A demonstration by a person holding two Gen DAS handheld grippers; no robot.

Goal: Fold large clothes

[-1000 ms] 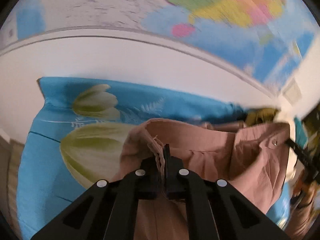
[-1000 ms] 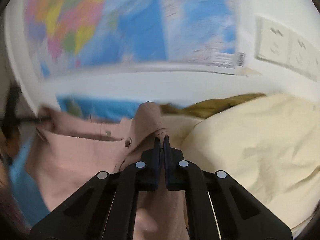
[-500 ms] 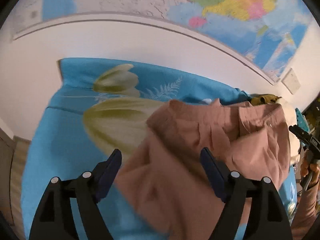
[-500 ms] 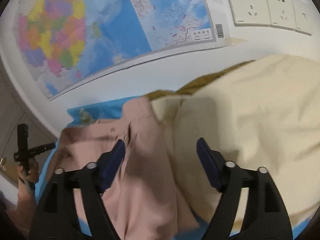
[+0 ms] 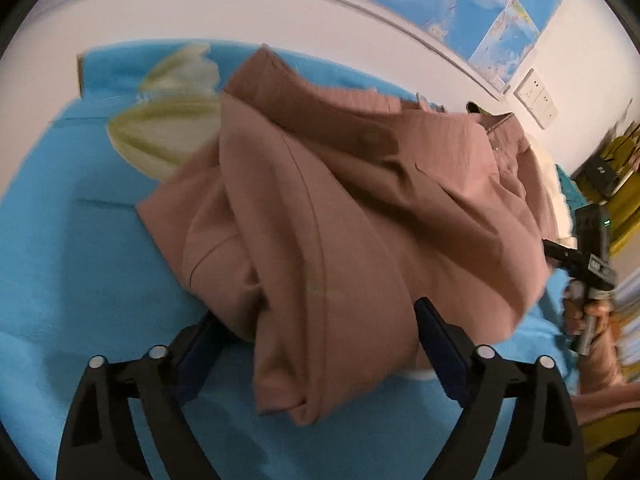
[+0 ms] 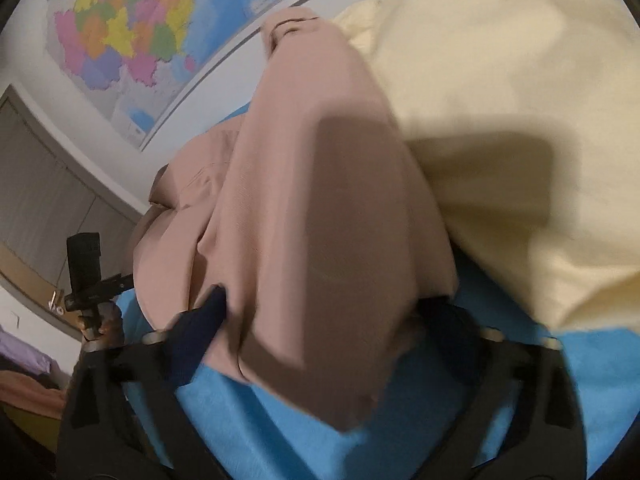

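Note:
A dusty-pink garment (image 5: 360, 200) lies crumpled on the blue bed sheet (image 5: 80, 248). My left gripper (image 5: 316, 312) hangs low over its near folds. Its jaws are closing, with a thick hump of the cloth between the fingers, and no firm pinch shows. In the right wrist view the same garment (image 6: 320, 200) runs away from me as a long ridge. My right gripper (image 6: 324, 300) straddles that ridge, jaws closing with cloth between them. The ridge hides part of the right finger (image 6: 448, 320).
A cream garment (image 6: 520, 120) is heaped right of the pink one. The sheet has a pale flower print (image 5: 168, 132). A map (image 6: 132, 28) and sockets (image 5: 536, 96) are on the wall behind. A hand (image 5: 580, 316) holds the other gripper at the right edge.
Both grippers were shut on the garment's edge, then let go and opened wide. They have dropped toward the bed, the garment has fallen onto the sheet, and the jaws now stand narrower.

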